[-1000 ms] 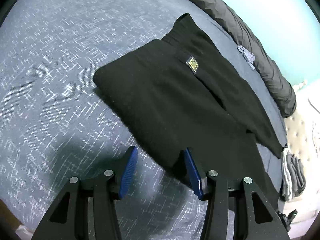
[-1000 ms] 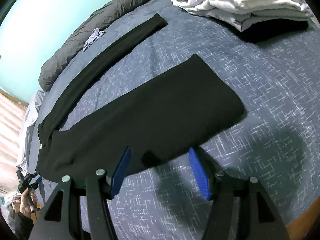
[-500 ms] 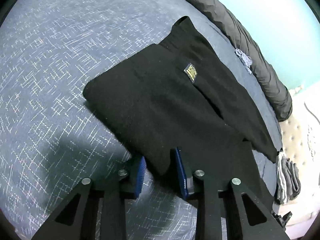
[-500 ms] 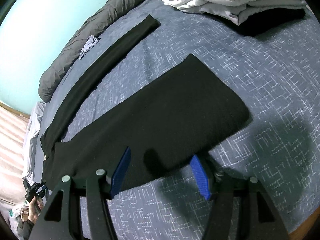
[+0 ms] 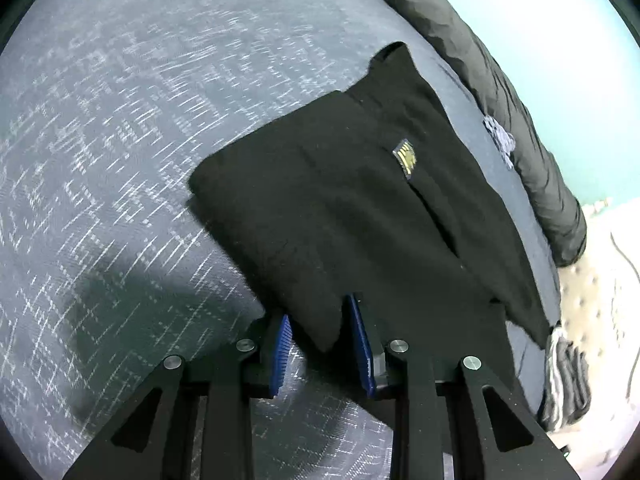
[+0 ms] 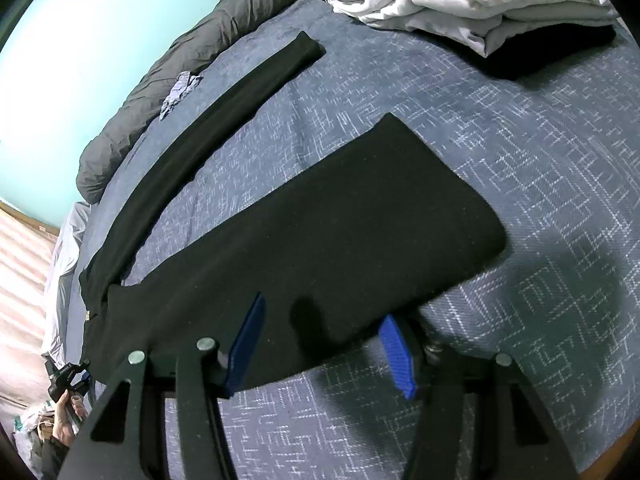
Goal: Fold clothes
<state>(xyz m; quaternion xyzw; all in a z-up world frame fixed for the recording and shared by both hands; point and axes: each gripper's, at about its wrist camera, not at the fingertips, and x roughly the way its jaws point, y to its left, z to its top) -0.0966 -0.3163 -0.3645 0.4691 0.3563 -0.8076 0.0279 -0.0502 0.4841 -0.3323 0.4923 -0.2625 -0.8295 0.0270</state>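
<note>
A black garment [image 5: 360,208] with a small yellow label [image 5: 406,156] lies flat on the patterned blue bedspread [image 5: 120,140]. My left gripper [image 5: 322,346] is at its near edge, blue pads drawn in on a bunched point of the black cloth. In the right wrist view the same garment [image 6: 340,232] spreads out as a broad panel, and one long narrow part [image 6: 224,116] stretches away towards the back. My right gripper [image 6: 322,344] stands wide open over the panel's near edge, which runs between its fingers.
A rolled grey duvet [image 6: 168,80] lines the far side of the bed. A pile of white and grey clothes [image 6: 460,4] sits on a dark folded item [image 6: 552,52] at back right. A small pale cloth [image 6: 180,92] and grey striped items [image 5: 568,380] lie nearby. A hand [image 6: 66,420] shows low left.
My left gripper slid forward onto the garment's edge and its fingers closed from wide apart onto the cloth. The right gripper crept slightly closer to the panel and stayed open.
</note>
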